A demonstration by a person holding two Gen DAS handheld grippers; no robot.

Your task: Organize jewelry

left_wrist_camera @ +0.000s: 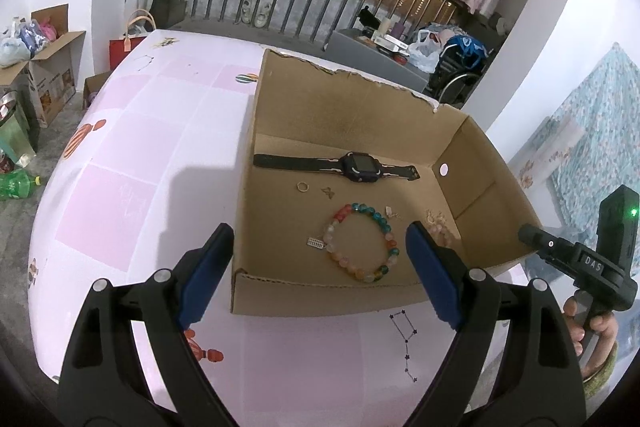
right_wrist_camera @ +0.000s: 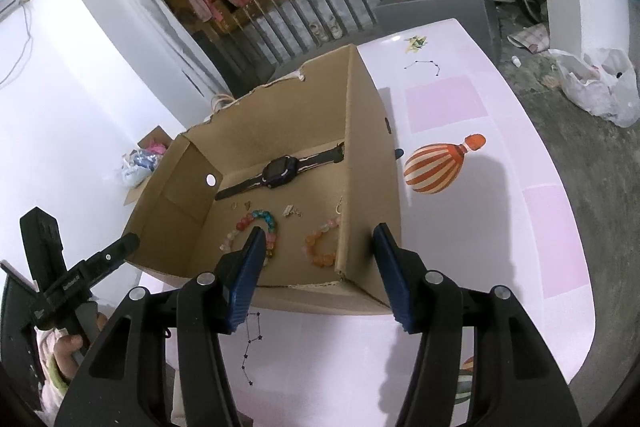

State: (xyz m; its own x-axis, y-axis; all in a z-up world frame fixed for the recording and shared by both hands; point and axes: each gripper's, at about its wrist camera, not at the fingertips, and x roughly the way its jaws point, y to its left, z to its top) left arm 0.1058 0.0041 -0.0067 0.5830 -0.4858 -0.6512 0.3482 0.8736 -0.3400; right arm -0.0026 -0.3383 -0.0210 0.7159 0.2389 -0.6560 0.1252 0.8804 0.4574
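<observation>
The left gripper (left_wrist_camera: 320,269), black-armed with blue pads, hangs with its jaws spread wide and nothing between them, above the near edge of an open brown cardboard box (left_wrist_camera: 360,111) that sits on a pink-and-white checked cloth (left_wrist_camera: 168,115) printed with striped balloons. Just past its pads, on the box floor, lies a bracelet of multicoloured glass beads (left_wrist_camera: 362,241), with a small silver charm (left_wrist_camera: 315,242) beside it and a paler pink-orange bead bracelet (left_wrist_camera: 442,227) near the right wall. Farther in lie a thin gold ring (left_wrist_camera: 302,186), a tiny butterfly-shaped piece (left_wrist_camera: 328,191), and, along the back wall, a dark smartwatch with a black strap (left_wrist_camera: 352,166). The right gripper (right_wrist_camera: 316,277) also stands parted and empty, its jaws straddling the box's near right corner without touching it. A hand (left_wrist_camera: 588,327) grips its handle at the picture's edge.
</observation>
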